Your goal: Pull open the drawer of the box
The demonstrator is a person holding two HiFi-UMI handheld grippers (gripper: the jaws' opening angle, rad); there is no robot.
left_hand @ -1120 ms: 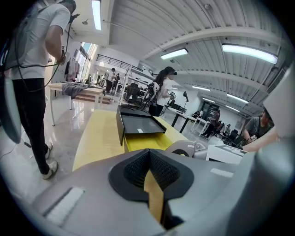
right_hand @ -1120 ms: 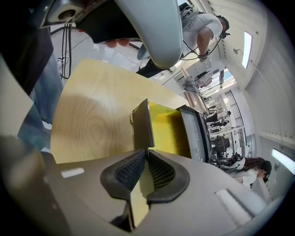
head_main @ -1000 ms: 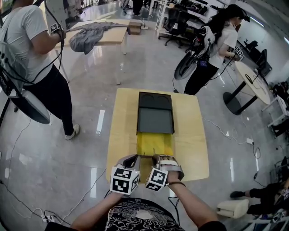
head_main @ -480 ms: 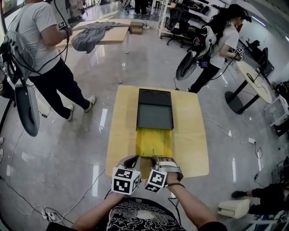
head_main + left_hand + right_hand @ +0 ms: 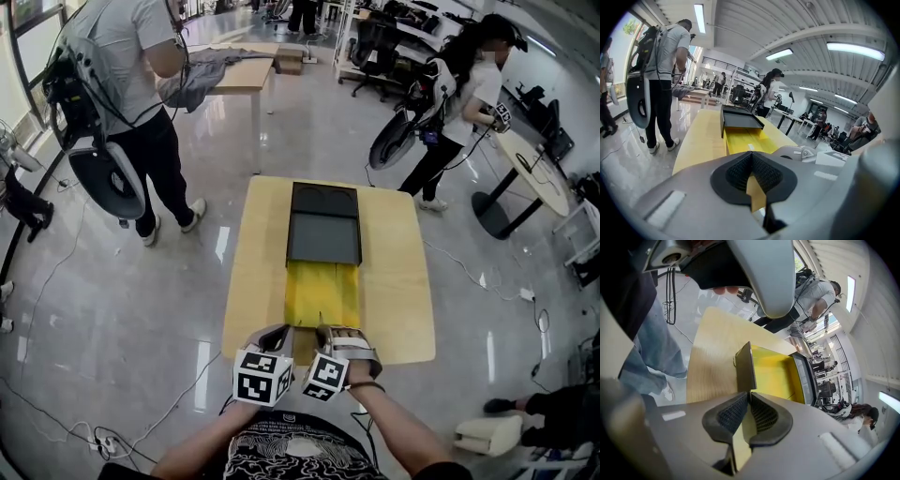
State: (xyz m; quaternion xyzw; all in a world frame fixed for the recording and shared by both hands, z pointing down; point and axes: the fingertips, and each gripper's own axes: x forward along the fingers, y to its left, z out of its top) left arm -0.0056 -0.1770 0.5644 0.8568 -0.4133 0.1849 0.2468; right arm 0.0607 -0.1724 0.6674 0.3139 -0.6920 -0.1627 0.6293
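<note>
A black box (image 5: 323, 225) lies on the wooden table (image 5: 398, 300), and its yellow drawer (image 5: 322, 292) stands pulled out toward me. At the drawer's near end my left gripper (image 5: 289, 330) and right gripper (image 5: 322, 330) sit side by side, each shut on the drawer's thin front wall. In the left gripper view, the left gripper (image 5: 752, 176) pinches a tan edge of that wall, with the drawer (image 5: 743, 139) and box (image 5: 738, 119) beyond. The right gripper (image 5: 749, 411) clamps the front wall (image 5: 745, 366), and the yellow drawer floor (image 5: 776, 373) lies past it.
A person (image 5: 141, 103) with gear on the back stands left of the table on the glossy floor. Another person (image 5: 459, 94) stands at the back right. A second table (image 5: 239, 75) with a grey cloth is far behind. Cables run over the floor.
The yellow drawer has slid further out of the black box toward me, with both grippers still on its front wall. The person at the left has walked nearer to the table.
</note>
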